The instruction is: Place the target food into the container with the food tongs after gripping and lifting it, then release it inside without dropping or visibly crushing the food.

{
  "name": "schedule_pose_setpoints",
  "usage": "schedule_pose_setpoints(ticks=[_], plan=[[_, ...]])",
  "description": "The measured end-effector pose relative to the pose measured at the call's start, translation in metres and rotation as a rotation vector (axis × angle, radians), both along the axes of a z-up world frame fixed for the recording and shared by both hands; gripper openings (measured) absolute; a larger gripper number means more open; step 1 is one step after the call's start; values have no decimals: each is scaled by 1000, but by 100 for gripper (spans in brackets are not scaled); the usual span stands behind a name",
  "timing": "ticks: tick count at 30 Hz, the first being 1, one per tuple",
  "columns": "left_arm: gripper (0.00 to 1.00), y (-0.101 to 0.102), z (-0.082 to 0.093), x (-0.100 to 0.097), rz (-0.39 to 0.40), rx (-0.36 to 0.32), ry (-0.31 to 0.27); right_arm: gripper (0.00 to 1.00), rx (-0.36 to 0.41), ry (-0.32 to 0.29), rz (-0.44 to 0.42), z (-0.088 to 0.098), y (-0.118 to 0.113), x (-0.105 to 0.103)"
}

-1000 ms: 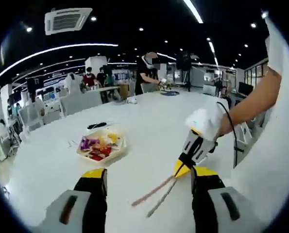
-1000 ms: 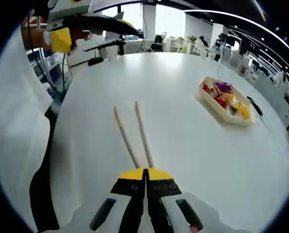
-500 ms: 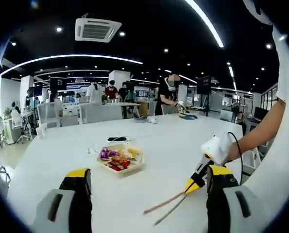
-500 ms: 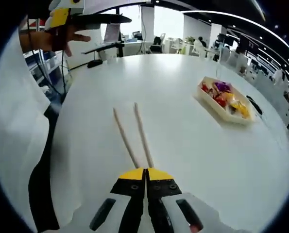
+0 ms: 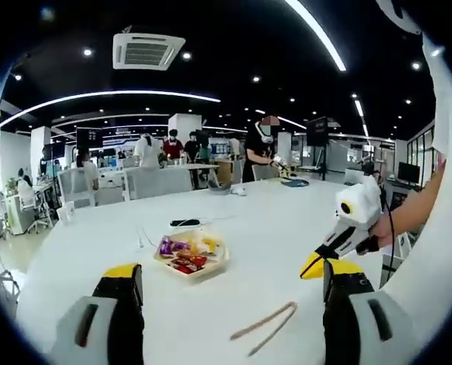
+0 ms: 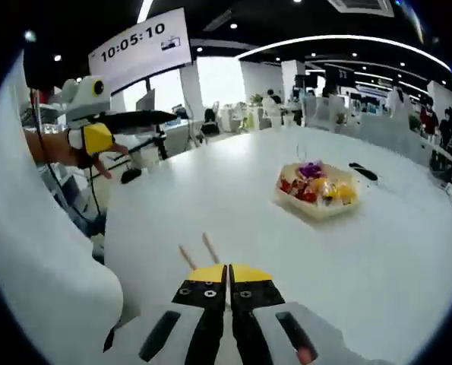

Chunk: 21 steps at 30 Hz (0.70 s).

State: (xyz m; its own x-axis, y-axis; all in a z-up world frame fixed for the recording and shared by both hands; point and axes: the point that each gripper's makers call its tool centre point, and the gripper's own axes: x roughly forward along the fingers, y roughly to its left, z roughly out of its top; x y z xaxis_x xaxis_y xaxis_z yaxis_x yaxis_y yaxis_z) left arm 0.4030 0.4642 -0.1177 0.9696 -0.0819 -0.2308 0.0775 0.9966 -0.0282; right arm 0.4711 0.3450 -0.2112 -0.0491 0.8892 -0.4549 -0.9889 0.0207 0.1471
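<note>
A smooth white round worktop (image 5: pixel 256 228) holds a shallow pale tray (image 5: pixel 191 255) of bright wrapped food. Slim wooden tongs (image 5: pixel 263 328) lie flat on the worktop, untouched. The left gripper (image 5: pixel 226 319) has jaws spread wide apart. The right gripper (image 6: pixel 228 283), raised above the tongs, has yellow-tipped jaws clenched together on nothing.

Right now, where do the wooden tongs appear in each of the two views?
Left gripper view: the tongs lie on the white table, low and right of centre, apart from the right gripper.
Right gripper view: their tips show just above the shut right gripper.
Shared landmark: the food tray.
</note>
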Motion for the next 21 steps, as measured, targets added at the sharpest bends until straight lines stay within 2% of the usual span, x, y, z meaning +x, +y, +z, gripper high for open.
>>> schedule_pose_setpoints(ticks=[1,2,3,4,6,8,9,11,12,14,15,16,17,18,21], plan=[[99,0,1,3,-5,-4,-4,0,79,-11,-42,21,-3,8],[99,0,1,3,-6,-5,-4,0,91,-6,-51,25,-4,8],[99,0,2,5,-10,1,-8,0,96,-37,-118,32,-9,16],[99,0,3,7,-14,3,-11,0,80,-50,-125,35,-12,18],[99,0,5,10,-20,3,-16,1,77,-37,-110,39,-10,16],[99,0,5,12,-24,11,-17,0,71,-64,-105,42,-9,16],[99,-1,8,14,-28,8,-21,1,65,-56,-163,45,-9,23],[99,-1,9,14,-28,10,-23,1,84,-8,-169,47,-8,21],[99,-1,9,16,-32,17,-26,2,99,42,-148,48,-8,17],[99,-1,10,17,-34,15,-27,1,111,83,-182,50,-8,20],[99,-1,10,17,-34,15,-27,3,114,103,-194,51,-8,21],[99,0,11,17,-34,18,-27,5,125,133,-167,53,-9,15],[99,0,12,18,-38,22,-33,6,202,169,-193,64,-7,20],[99,0,12,19,-39,23,-30,11,198,132,-186,65,-11,22],[99,0,11,19,-41,22,-30,30,238,137,-200,70,-12,27]])
